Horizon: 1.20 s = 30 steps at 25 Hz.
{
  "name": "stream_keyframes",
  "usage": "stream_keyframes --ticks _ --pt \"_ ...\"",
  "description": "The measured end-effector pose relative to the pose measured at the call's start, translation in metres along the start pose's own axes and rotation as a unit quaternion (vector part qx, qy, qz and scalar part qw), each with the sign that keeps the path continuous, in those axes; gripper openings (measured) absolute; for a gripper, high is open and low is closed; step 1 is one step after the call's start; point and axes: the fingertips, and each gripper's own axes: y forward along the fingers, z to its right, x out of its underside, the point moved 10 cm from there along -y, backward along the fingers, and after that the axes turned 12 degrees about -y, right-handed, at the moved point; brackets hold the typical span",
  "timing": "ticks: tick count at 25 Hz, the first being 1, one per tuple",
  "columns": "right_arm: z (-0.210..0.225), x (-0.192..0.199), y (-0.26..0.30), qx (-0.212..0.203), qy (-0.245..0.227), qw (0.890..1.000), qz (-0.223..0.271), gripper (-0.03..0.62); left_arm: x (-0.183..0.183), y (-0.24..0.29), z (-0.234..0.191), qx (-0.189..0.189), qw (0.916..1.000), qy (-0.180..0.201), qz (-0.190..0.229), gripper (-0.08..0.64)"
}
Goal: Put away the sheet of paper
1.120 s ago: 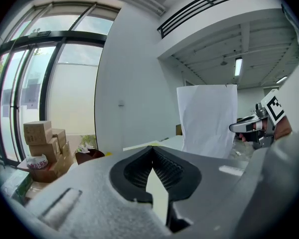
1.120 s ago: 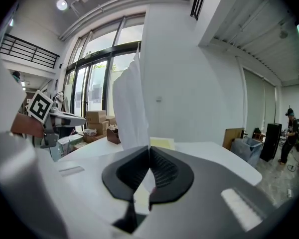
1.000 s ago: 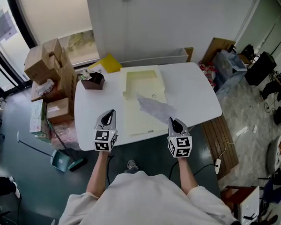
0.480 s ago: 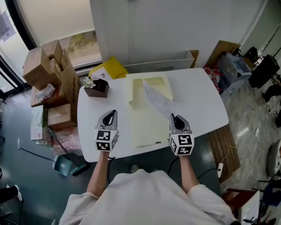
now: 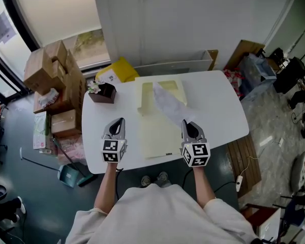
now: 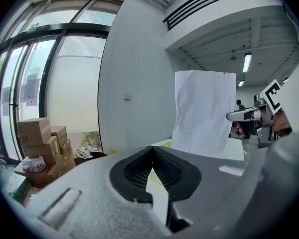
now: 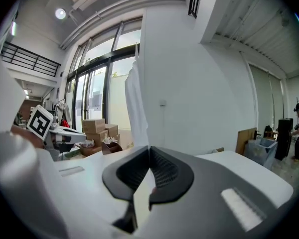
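Note:
My right gripper (image 5: 188, 125) is shut on the near corner of a white sheet of paper (image 5: 167, 101). The sheet slants up and away over the far half of an open cream folder (image 5: 156, 132) that lies on the white table (image 5: 216, 105). In the right gripper view the sheet (image 7: 137, 101) rises edge-on straight from the closed jaws. In the left gripper view the sheet (image 6: 202, 112) hangs upright ahead, with the right gripper (image 6: 245, 115) at its right edge. My left gripper (image 5: 120, 122) hovers shut and empty over the table's near left edge, left of the folder.
A small brown box with flowers (image 5: 102, 91) stands at the table's far left corner, with a yellow item (image 5: 119, 70) behind it. Cardboard boxes (image 5: 51, 78) are stacked on the floor at the left. A wooden bench (image 5: 239, 154) lies at the right, and a dustpan (image 5: 70, 175) at the lower left.
The sheet has swung from low over the folder's right edge to raised over the folder's far half. My right gripper stayed shut on it. The left gripper kept its place.

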Motion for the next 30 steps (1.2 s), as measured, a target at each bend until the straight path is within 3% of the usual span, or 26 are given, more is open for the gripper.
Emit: stream_keyframes --ticks 11,19,24,30 --pt "0.022 0.007 0.016 -0.030 0.099 0.994 0.033 0.002 0.011 0.003 0.016 -0.022 0.9996 -0.002 -0.016 0.005" --pt "0.021 0.026 0.033 -0.041 0.197 0.979 0.028 0.002 0.022 0.001 0.015 -0.028 0.9990 -0.006 -0.033 0.005" --pt "0.017 0.053 0.038 -0.039 0.310 0.950 0.016 0.002 0.029 -0.001 0.012 -0.031 0.9986 -0.009 -0.041 0.005" --pt "0.005 0.117 0.036 -0.009 0.461 0.886 -0.035 0.002 0.036 -0.001 0.009 -0.033 0.9981 -0.009 -0.051 0.006"
